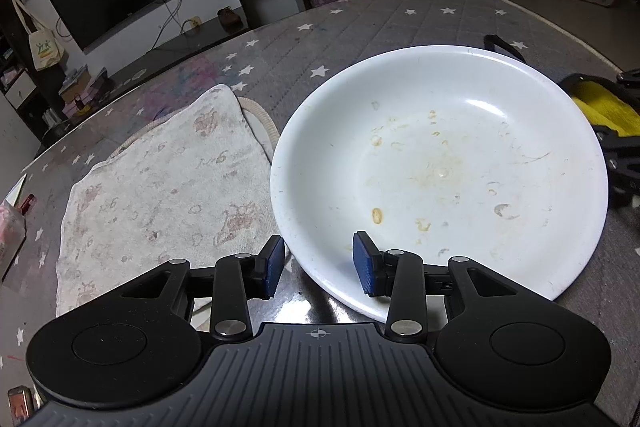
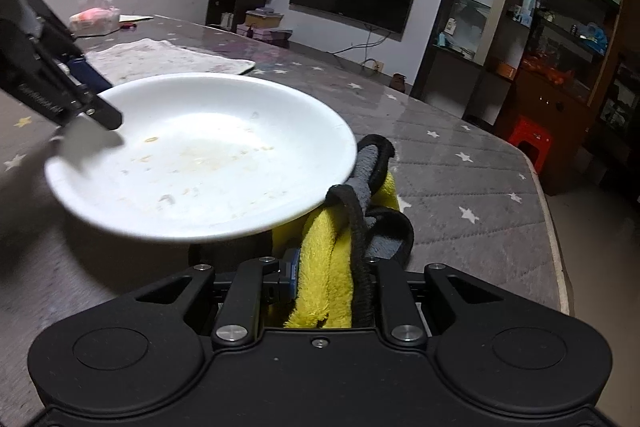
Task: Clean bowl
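A shallow white bowl (image 1: pixel 440 163) with yellowish food stains sits on the glass-topped table. My left gripper (image 1: pixel 318 263) is open, its blue pads either side of the bowl's near rim, not touching it. In the right wrist view the bowl (image 2: pixel 208 155) looks lifted and tilted, with the left gripper (image 2: pixel 80 95) at its left rim. My right gripper (image 2: pixel 332 279) is shut on a yellow and grey cloth (image 2: pixel 320 251) just under the bowl's right edge. The cloth also shows in the left wrist view (image 1: pixel 604 107), beyond the bowl's right side.
A pale patterned towel (image 1: pixel 160 187) lies flat left of the bowl. The table (image 1: pixel 400 15) has a grey star-print cover under glass. A tissue pack (image 2: pixel 94 13) sits at the far table end. A red stool (image 2: pixel 530 143) stands beyond the table edge.
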{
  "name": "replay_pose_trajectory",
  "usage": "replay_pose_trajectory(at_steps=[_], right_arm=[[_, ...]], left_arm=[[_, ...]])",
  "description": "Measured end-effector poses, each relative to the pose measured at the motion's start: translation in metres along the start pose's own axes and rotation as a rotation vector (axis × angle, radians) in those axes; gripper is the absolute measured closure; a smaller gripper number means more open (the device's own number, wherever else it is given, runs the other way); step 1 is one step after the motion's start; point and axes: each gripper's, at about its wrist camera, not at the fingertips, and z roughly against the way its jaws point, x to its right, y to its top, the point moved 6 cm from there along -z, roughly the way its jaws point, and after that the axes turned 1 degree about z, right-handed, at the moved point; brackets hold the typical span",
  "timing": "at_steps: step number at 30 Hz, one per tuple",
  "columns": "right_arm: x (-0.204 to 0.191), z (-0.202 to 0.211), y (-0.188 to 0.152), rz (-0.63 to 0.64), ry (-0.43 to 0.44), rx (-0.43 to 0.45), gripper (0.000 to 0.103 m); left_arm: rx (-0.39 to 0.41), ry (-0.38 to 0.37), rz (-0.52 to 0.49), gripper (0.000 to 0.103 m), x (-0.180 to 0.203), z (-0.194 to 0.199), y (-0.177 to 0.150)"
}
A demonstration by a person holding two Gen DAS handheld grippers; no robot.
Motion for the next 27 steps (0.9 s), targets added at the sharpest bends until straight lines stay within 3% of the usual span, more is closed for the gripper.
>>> replay_pose_trajectory(at_steps=[10, 18, 27], right_arm=[[0.009, -0.007, 0.004, -0.01, -0.016, 0.006, 0.084], [0.019, 0.017, 0.012, -0.072, -0.034, 0.027, 0.084], [0.019, 0.055, 0.043, -0.096, -0.044, 0.108, 0.084]], left_arm=[[-0.009, -0.013, 0.017, 0.06, 0.0, -0.004, 0.0], [-0.015, -0.027, 0.049, 0.059, -0.001, -0.005, 0.0], [-0.011, -0.051, 0.091, 0.059, -0.002, -0.002, -0.003]])
